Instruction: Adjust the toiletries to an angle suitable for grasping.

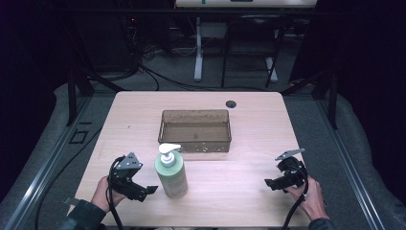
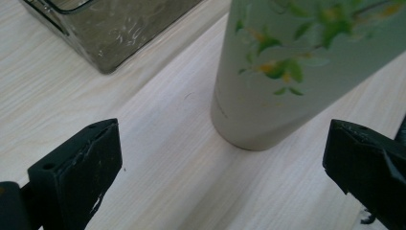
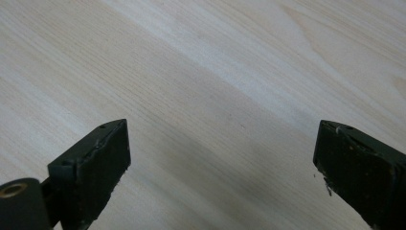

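Note:
A pale green pump bottle (image 1: 171, 173) with a white pump head stands upright on the wooden table (image 1: 239, 191), near its front. My left gripper (image 1: 143, 191) sits just left of the bottle, open, its jaws pointing toward it without touching. In the left gripper view the bottle's base (image 2: 258, 120), printed with green leaves, stands beyond the wide-apart jaws. My right gripper (image 1: 273, 183) rests at the front right, open, far from the bottle; in the right gripper view its open jaws frame bare wood (image 3: 215, 96).
A translucent brown rectangular bin (image 1: 195, 130) stands at the table's middle, just behind the bottle; its corner (image 2: 110, 28) appears in the left gripper view. A small round hole (image 1: 231, 103) lies near the far edge. Chair and desk legs stand beyond the table.

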Tool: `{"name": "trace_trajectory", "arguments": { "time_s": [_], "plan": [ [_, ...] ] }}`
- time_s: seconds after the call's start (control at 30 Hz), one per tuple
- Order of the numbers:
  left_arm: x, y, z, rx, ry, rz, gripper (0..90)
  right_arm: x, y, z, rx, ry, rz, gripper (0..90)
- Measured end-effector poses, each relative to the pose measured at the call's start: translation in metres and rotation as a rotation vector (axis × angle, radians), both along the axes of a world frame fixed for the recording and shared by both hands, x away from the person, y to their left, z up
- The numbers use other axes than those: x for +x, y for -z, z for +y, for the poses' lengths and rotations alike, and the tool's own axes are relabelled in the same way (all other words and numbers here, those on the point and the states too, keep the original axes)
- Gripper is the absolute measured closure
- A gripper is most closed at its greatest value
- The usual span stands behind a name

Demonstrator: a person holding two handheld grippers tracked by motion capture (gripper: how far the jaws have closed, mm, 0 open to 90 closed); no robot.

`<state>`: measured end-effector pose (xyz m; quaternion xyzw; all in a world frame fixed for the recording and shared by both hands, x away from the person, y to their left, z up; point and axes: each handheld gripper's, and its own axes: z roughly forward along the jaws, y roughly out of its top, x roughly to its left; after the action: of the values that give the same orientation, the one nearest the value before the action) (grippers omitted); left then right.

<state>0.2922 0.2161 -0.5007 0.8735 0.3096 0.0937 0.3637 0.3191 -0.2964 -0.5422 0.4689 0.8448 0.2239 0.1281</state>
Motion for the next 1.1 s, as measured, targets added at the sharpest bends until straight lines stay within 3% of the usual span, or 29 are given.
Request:
{"name": "trace_trajectory", "arguments": {
  "time_s": [0.13,0.33,0.5,0.8,0.83,1.1],
  "plan": [
    [-0.007,-0.004,-0.003,-0.034,0.021,-0.007,0.0,0.001,0.001,0.002,0.0,-0.007,0.003,5.3],
    [-0.016,-0.009,-0.013,-0.041,0.031,-0.031,0.0,0.002,0.0,0.006,0.001,-0.013,0.007,5.7],
    [-0.017,-0.013,-0.017,-0.092,0.022,-0.039,0.0,0.003,0.001,0.008,0.006,-0.015,0.011,5.7],
    [-0.017,-0.019,-0.028,-0.128,0.014,-0.079,0.0,0.004,0.001,0.012,0.004,-0.03,0.013,5.6],
    [-0.015,-0.021,-0.03,-0.159,0.015,-0.076,0.0,0.003,0.001,0.013,0.003,-0.034,0.012,5.6],
    [-0.011,-0.024,-0.034,-0.187,0.011,-0.098,0.0,0.004,0.0,0.013,0.004,-0.035,0.007,5.6]
  ]
}}
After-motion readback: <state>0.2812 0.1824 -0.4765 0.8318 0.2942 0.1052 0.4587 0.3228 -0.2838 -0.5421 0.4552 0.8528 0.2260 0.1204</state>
